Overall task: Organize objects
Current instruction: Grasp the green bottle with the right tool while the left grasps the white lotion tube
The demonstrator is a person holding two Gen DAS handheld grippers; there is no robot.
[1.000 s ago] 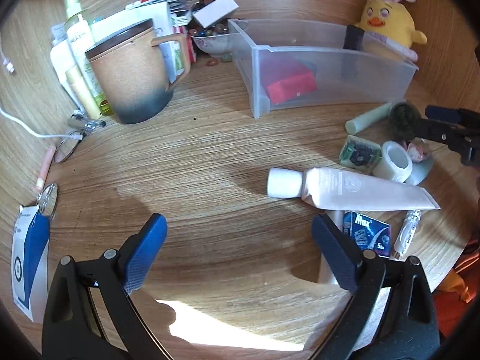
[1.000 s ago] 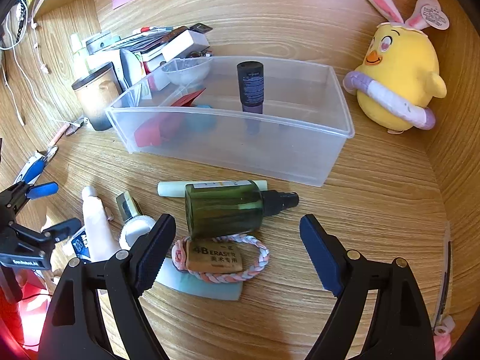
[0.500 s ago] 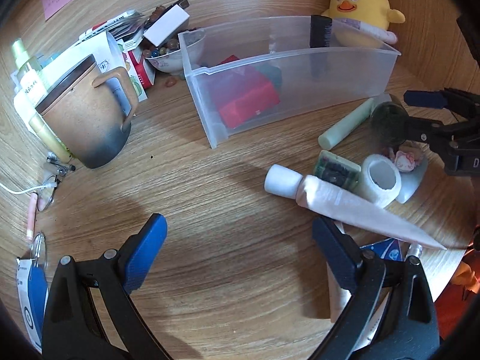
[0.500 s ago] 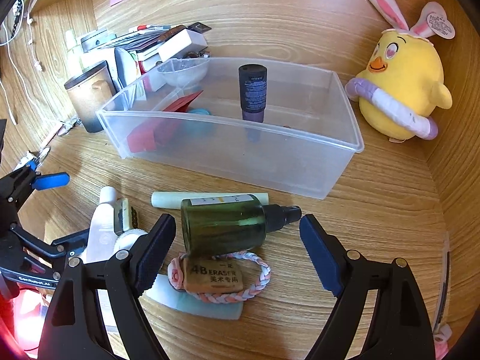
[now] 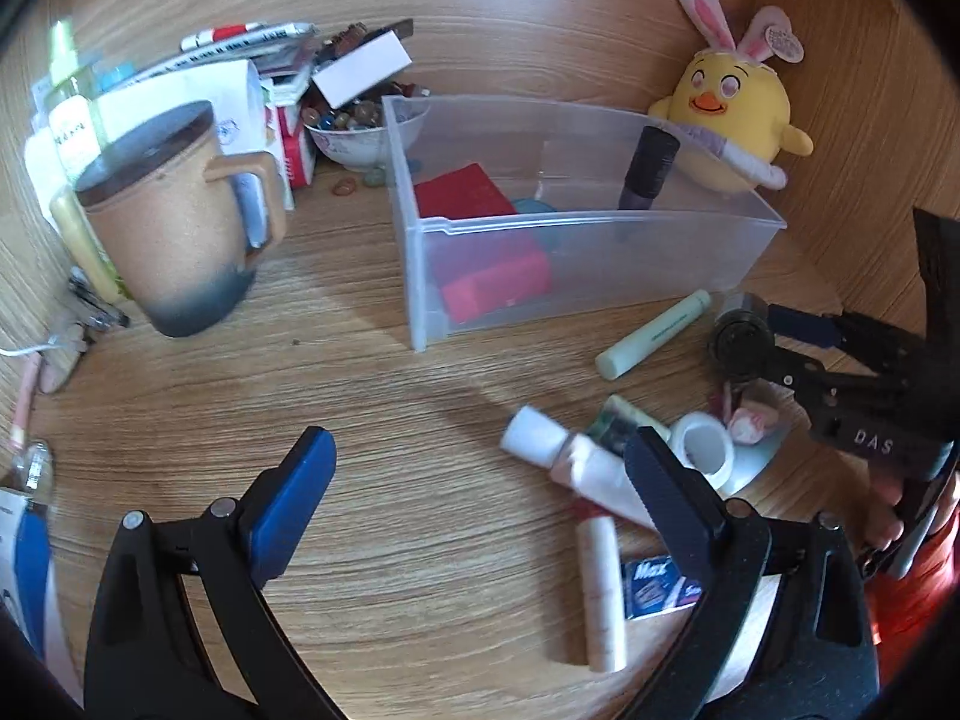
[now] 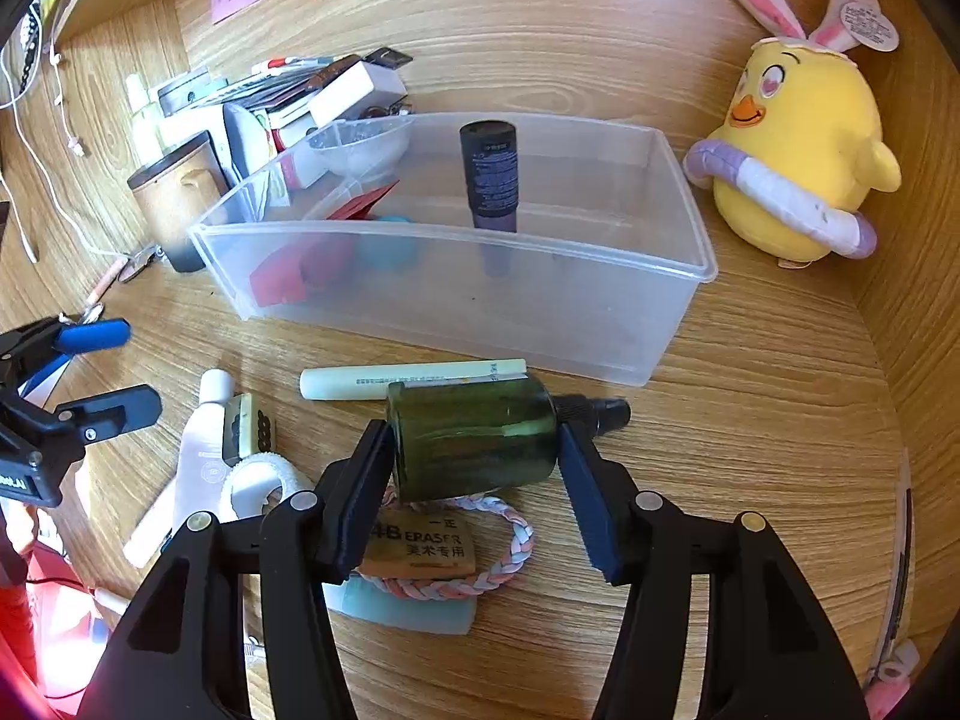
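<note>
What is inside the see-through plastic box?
Inside the clear box a dark tube stands upright. A red box lies at one end, with something blue beside it. The frosted wall blurs the blue thing, so I cannot name it.

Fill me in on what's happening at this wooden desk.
A person is tidying desk clutter with two hand-held grippers. The right gripper has just been closing on a dark green glass bottle lying on its side in front of the clear plastic bin; its pads look pressed against both ends. The left gripper hangs open, holding nothing, beside a white squeeze tube. The bin already holds a red box and an upright dark tube.
</note>
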